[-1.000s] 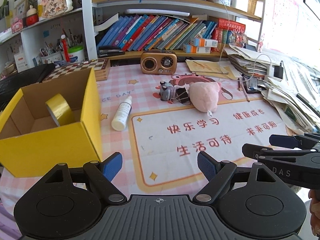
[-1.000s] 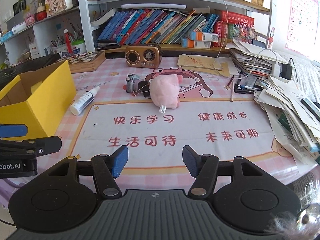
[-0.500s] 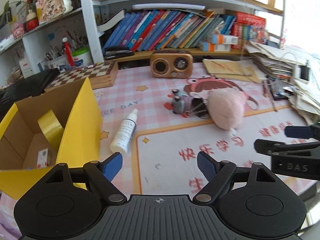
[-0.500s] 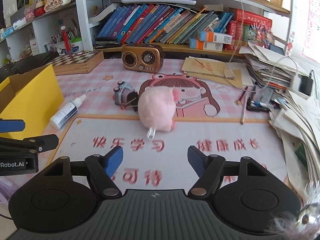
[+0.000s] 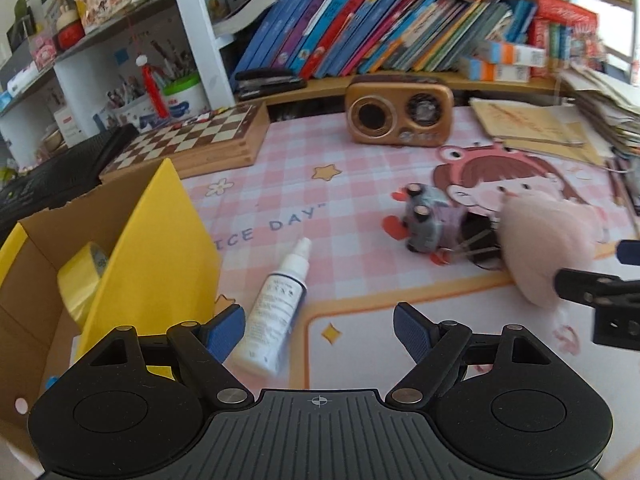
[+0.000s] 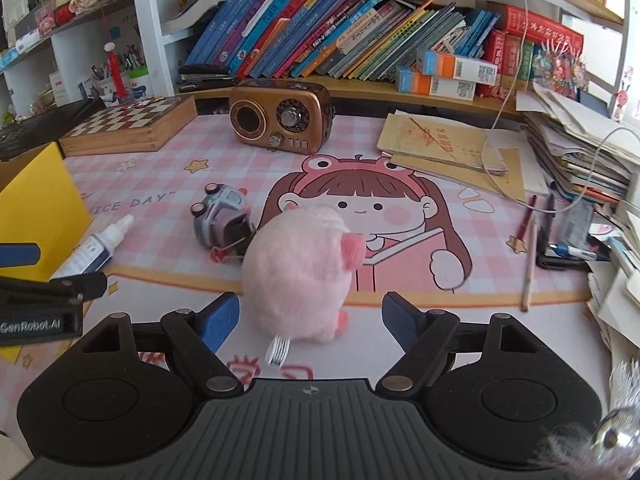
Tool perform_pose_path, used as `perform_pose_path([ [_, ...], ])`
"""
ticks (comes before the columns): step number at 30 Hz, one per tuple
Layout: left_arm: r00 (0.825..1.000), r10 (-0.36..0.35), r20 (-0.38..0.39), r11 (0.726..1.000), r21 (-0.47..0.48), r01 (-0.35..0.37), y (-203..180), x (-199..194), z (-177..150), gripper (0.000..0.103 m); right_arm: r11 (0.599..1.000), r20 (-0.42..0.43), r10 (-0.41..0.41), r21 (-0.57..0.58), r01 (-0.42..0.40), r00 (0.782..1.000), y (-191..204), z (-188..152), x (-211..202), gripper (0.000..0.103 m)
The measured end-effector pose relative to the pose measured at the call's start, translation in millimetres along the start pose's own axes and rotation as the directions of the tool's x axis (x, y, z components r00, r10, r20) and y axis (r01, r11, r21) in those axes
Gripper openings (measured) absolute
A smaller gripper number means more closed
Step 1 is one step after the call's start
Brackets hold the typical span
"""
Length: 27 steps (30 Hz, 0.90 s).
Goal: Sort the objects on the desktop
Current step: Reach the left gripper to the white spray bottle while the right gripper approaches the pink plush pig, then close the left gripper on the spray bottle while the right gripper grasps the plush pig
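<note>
The yellow box (image 5: 156, 248) is standing open at the left edge of the pink desk mat (image 6: 168, 168), and it is already holding a roll of yellow tape (image 5: 80, 280); a small item is lying on its floor, too hidden to identify. That is the only sorting that appears done so far. Most of the work is judged to be remaining.

The pink plush toy (image 6: 300, 272) is lying in the middle of the mat, directly ahead of the right gripper (image 6: 310, 320). Its jaws are opening and standing wide, with the near end of the plush sitting between the blue pads (image 6: 218, 320) but not pressed by them. The plush is therefore not yet being held.

The white spray bottle (image 5: 276, 304) is lying on its side just beside the box wall, its nozzle pointing away from the camera. The left gripper (image 5: 320, 328) is reaching over it; its jaws are closing from a wide setting, and the base of the bottle is lying near the left pad (image 5: 224, 328) without being gripped.

The small grey toy car (image 6: 220, 216) is resting tipped on its side just beside the plush, with dark binder clips (image 5: 476, 240) touching it. Both are waiting to be sorted, like the plush and the bottle.
</note>
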<state>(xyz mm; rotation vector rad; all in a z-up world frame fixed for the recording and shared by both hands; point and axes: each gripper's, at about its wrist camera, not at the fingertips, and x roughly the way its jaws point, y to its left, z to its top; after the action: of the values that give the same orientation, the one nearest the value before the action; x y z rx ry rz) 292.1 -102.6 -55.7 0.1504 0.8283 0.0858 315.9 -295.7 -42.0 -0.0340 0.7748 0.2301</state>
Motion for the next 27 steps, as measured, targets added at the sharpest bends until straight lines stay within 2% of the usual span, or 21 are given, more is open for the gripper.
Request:
perform_pose_path([
  [7, 0.998, 0.03, -0.052, 1.0, -0.009, -0.03, 6.6, 31.4, 10.8, 0.075, 1.0, -0.024, 0.029, -0.005, -0.03, 0.999, -4.6, 10.5, 21.8, 0.08],
  [10, 0.996, 0.03, -0.09, 0.999, -0.034, -0.034, 13.1, 43.3, 11.3, 0.067, 0.999, -0.037, 0.041, -0.006, -0.041, 0.999, -4.6, 12.8, 30.0, 0.08],
  [14, 0.993, 0.02, -0.117, 0.998, -0.057, -0.027, 14.2, 50.5, 10.6, 0.062, 0.999, -0.048, 0.045, -0.01, -0.046, 0.998, -4.4, 15.5, 39.2, 0.08],
  [16, 0.993, 0.0, -0.116, 0.998, -0.063, -0.007, 14.4, 49.3, 10.4, 0.044, 0.999, -0.053, 0.048, -0.009, -0.048, 0.997, -5.1, 16.3, 43.2, 0.08],
  [19, 0.988, -0.069, -0.135, 0.994, -0.094, 0.056, 15.8, 50.1, 9.7, 0.031, 0.999, -0.059, 0.052, -0.004, -0.052, 0.997, -6.0, 16.8, 47.3, 0.08],
  [25, 0.989, -0.077, -0.127, 0.994, -0.088, 0.066, 13.8, 51.7, 8.2, 0.031, 0.998, -0.069, 0.059, 0.0, -0.059, 0.996, -6.0, 16.6, 51.4, 0.077],
  [26, 0.989, -0.078, -0.123, 0.994, -0.088, 0.067, 13.6, 51.4, 7.5, 0.031, 0.998, -0.071, 0.064, 0.002, -0.064, 0.995, -5.9, 16.0, 51.8, 0.074],
  [27, 0.99, -0.078, -0.121, 0.994, -0.09, 0.067, 13.4, 51.2, 7.7, 0.031, 0.997, -0.075, 0.073, 0.005, -0.073, 0.994, -5.7, 15.6, 51.8, 0.064],
])
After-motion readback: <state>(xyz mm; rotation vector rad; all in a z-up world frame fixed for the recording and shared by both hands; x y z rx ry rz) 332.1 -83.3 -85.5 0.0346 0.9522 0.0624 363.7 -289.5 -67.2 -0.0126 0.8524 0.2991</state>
